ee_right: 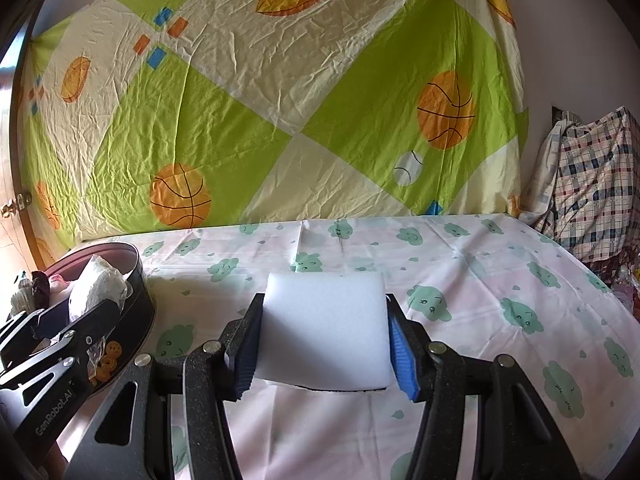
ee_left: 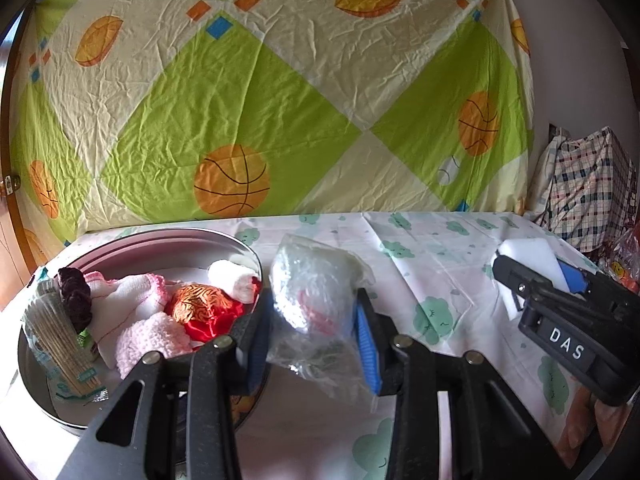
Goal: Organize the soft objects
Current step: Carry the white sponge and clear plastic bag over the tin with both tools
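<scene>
My left gripper [ee_left: 316, 336] pinches a crinkled clear plastic bag of white and pink soft goods [ee_left: 316, 300], held just right of the round metal tin [ee_left: 40, 392], above the cloud-print tablecloth [ee_left: 440, 256]. My right gripper [ee_right: 324, 344] clamps a white rectangular foam sponge [ee_right: 324, 328] between its blue-padded fingers [ee_right: 402, 360], clear of the cloth. Both tools point forward and slightly downward toward the basketball-print sheet [ee_right: 280, 100] hung behind the table.

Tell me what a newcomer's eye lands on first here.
Probably the bright green and cream basketball sheet hanging behind the table. Next, the left gripper clamps a clear plastic bag beside the round tin of soft things, and the right gripper clamps a white foam block.
</scene>
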Motion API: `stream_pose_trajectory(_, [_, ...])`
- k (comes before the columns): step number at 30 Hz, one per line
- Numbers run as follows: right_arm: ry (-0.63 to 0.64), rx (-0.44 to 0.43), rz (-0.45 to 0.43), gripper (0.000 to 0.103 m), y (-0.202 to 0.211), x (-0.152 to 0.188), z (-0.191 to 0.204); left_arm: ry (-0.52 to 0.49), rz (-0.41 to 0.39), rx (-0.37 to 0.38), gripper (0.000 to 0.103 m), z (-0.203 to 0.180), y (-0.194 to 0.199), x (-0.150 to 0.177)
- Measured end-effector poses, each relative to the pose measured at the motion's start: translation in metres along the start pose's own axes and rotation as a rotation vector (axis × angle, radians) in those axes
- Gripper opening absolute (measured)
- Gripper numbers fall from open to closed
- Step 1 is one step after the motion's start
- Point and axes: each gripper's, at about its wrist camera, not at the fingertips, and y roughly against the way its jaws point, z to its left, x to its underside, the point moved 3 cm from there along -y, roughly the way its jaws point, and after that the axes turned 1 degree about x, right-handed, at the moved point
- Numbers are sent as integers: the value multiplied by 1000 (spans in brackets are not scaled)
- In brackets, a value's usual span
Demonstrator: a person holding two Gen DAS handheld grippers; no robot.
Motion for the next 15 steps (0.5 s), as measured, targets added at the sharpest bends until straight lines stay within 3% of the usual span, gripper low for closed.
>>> stream_pose_trajectory(15, [34, -57, -39, 58, 13, 2, 26, 31, -26, -25, 38, 24, 16, 6])
